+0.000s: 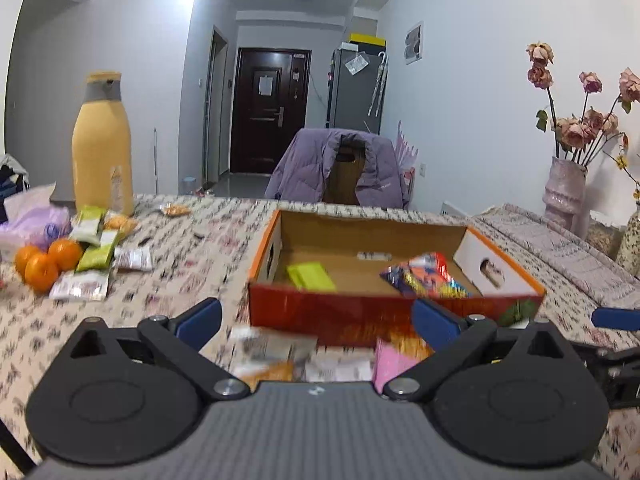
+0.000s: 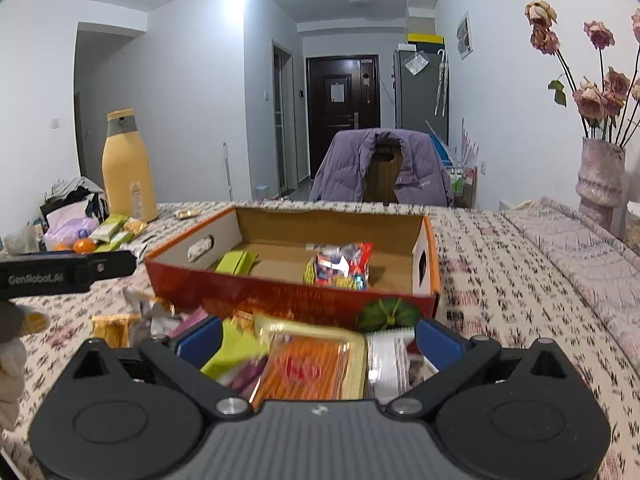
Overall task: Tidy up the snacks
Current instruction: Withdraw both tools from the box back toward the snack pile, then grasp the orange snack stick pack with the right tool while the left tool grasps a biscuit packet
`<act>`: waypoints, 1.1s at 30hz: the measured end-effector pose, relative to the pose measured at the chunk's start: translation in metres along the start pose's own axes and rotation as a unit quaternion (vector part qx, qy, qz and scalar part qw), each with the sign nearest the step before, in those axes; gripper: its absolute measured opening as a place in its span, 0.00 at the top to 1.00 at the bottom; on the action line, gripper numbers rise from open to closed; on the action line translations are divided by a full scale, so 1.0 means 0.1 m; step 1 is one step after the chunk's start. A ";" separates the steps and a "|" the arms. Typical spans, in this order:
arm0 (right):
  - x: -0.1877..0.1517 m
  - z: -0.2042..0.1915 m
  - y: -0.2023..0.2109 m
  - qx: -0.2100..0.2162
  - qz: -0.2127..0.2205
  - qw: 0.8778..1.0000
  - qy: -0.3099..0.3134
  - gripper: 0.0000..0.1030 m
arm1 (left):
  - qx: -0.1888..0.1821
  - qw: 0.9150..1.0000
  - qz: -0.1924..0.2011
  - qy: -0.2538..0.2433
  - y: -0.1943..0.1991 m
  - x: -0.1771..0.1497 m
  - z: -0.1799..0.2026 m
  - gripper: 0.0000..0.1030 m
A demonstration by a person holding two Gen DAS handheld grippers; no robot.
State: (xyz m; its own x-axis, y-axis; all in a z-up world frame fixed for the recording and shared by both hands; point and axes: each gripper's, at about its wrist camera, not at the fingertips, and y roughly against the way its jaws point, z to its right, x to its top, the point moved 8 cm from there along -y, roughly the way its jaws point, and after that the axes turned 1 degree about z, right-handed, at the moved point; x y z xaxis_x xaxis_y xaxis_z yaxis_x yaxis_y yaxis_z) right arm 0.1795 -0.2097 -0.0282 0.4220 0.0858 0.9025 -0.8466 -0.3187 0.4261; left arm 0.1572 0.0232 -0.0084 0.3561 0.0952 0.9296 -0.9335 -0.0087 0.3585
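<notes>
An orange cardboard box (image 1: pixel 360 312) stands open on the patterned tablecloth, holding a green packet (image 1: pixel 310 276) and a colourful candy bag (image 1: pixel 428 276). My left gripper (image 1: pixel 318 320) is open just before the box's near wall, above blurred loose packets (image 1: pixel 272 356) and a pink packet (image 1: pixel 390 364). My right gripper (image 2: pixel 320 340) is also open, hovering over an orange-striped snack pack (image 2: pixel 308 368), a green packet (image 2: pixel 232 348) and a white packet (image 2: pixel 388 360) on the table. The box (image 2: pixel 280 300) lies right behind them, with the candy bag (image 2: pixel 344 266) inside.
At the left stand a tall yellow bottle (image 1: pixel 102 152), oranges (image 1: pixel 44 264), green and white snack packets (image 1: pixel 96 248) and a tissue pack (image 1: pixel 36 216). A vase of dried roses (image 2: pixel 600 176) is at the right. A chair with a purple jacket (image 1: pixel 340 168) stands beyond the table.
</notes>
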 end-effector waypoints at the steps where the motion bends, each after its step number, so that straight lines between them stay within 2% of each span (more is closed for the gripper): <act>1: -0.04 -0.01 0.01 0.000 -0.004 1.000 -0.002 0.00 | 0.000 1.000 -0.003 0.001 0.03 -0.07 -0.02 0.00; 7: -0.30 -0.06 0.04 0.019 -0.037 0.999 -0.015 0.00 | 0.003 1.000 -0.022 0.000 0.15 -0.34 -0.13 0.00; 11: -0.38 -0.08 -0.02 0.014 -0.054 0.998 -0.031 0.00 | 0.004 1.000 -0.030 -0.002 0.16 -0.40 -0.13 0.00; 19: -0.41 -0.06 -0.22 -0.008 -0.079 0.995 -0.059 0.12 | -0.003 0.999 -0.035 -0.002 0.16 -0.44 -0.10 0.00; 24: -0.48 -0.09 -0.28 -0.016 -0.085 0.995 -0.045 0.16 | -0.001 0.999 -0.040 0.002 0.15 -0.47 -0.13 0.00; 29: -0.50 -0.11 -0.27 -0.005 -0.086 0.996 -0.036 0.27 | -0.002 0.999 -0.043 0.004 0.16 -0.48 -0.13 0.00; 33: -0.50 -0.10 -0.21 -0.001 -0.080 0.996 -0.025 0.45 | 0.000 0.999 -0.049 0.004 0.15 -0.50 -0.13 0.00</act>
State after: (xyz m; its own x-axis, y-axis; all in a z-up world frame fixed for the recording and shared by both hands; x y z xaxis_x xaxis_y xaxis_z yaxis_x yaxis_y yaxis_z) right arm 0.1733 -0.1980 -0.0814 0.5674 0.0883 0.8187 -0.7679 -0.3023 0.5648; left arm 0.1249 0.0315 -0.0511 0.4449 0.1033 0.8896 -0.8944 0.0008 0.4472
